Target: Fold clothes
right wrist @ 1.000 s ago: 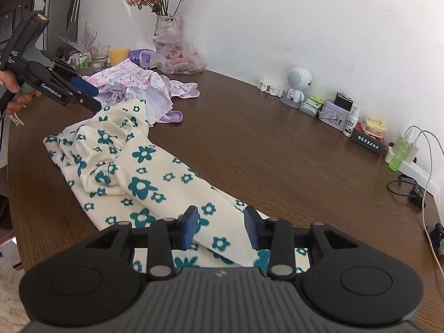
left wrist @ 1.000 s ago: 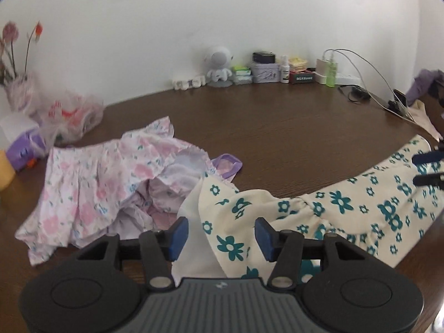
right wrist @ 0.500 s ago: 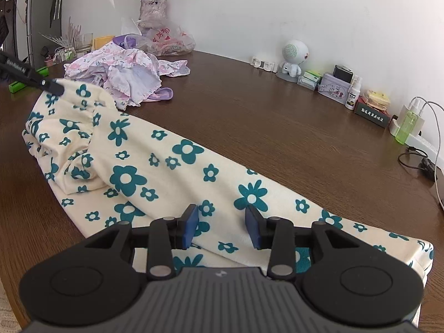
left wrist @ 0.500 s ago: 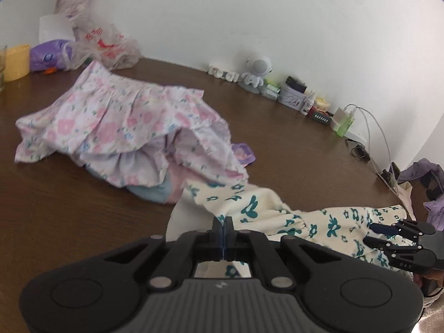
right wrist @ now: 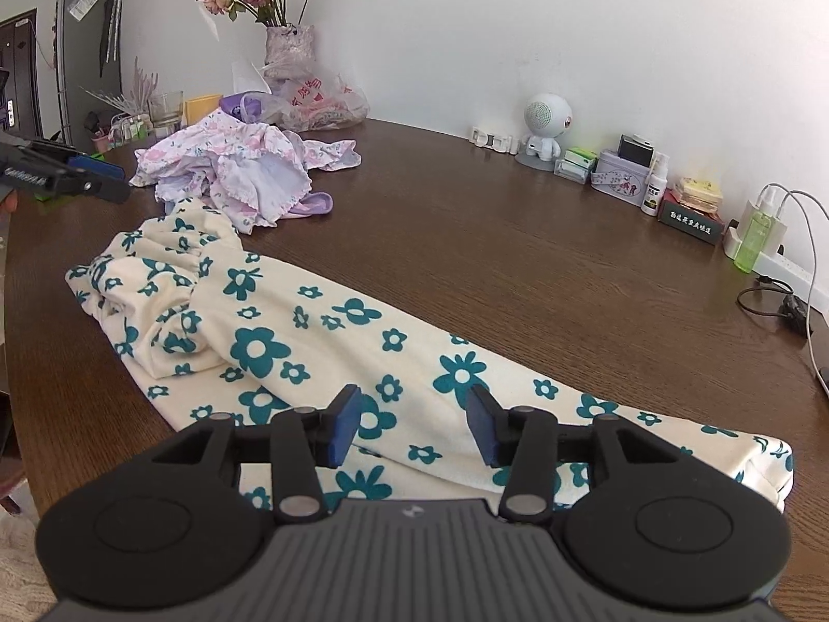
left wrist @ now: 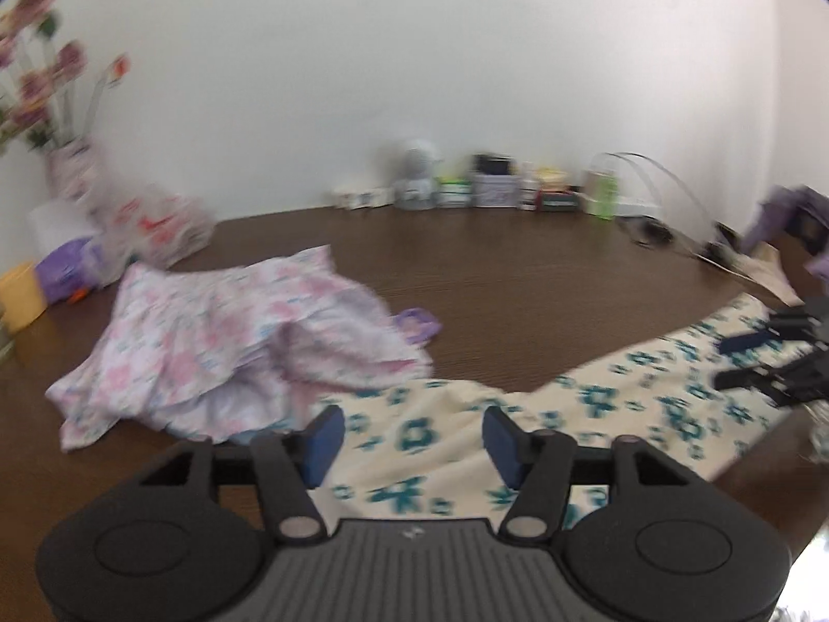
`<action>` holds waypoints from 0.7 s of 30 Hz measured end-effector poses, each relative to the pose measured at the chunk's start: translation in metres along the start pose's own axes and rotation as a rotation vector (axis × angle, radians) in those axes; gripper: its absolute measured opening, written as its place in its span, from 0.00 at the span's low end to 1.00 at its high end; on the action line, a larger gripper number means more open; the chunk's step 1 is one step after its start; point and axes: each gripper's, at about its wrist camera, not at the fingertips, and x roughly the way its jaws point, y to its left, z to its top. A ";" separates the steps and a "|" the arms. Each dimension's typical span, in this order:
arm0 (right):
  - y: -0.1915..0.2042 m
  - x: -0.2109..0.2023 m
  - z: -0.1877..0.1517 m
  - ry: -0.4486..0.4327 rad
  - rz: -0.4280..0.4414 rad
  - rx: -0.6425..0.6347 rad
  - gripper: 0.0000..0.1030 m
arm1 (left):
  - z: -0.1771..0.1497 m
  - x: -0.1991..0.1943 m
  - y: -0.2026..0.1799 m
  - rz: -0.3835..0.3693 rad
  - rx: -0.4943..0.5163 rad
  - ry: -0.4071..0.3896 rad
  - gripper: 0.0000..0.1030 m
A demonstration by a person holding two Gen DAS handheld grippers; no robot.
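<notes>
**A:** Right wrist view: the cream cotton garment printed with teal flowers point(right wrist: 331, 331) lay stretched in a long strip along the near edge of the dark brown wooden table point(right wrist: 518, 259), bunched at its far-left end and flat at the near-right one. The right gripper point(right wrist: 412, 422) hovered over the near end with its jaws opening. Cloth showed beneath the blue pads point(right wrist: 344, 422), but they weren't pinching it.

**B:** And the left?

**A:** Left wrist view was blurred. The left gripper point(left wrist: 412, 438) had its jaws spreading wide, nothing clamped, with the bunched end right under them. The crumpled pink floral dress point(right wrist: 243, 166) sat just beyond, touching or overlapping that end; I couldn't tell which.

**B:** So the step was a regrip before the fold?

**A:** That was my read. The strip was laid out but not yet folded.

**B:** How should it have been done well?

**A:** Smooth the gathered end first, or the fold would trap wrinkles. Pinch both layers at the corners, not mid-panel. Lift the two ends evenly and keep the cloth taut. Keep the left pads clear of the pink dress so it didn't drag along.
</notes>
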 end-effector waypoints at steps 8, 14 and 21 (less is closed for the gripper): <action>0.003 0.017 -0.002 0.028 -0.017 0.005 0.46 | -0.014 0.055 -0.110 -0.023 0.561 0.134 0.71; 0.003 0.019 -0.009 0.047 -0.027 -0.014 0.47 | -0.019 0.050 -0.105 0.077 0.662 0.128 0.06; -0.006 0.015 -0.018 0.024 -0.015 0.040 0.48 | -0.046 0.055 -0.109 0.174 0.743 0.129 0.10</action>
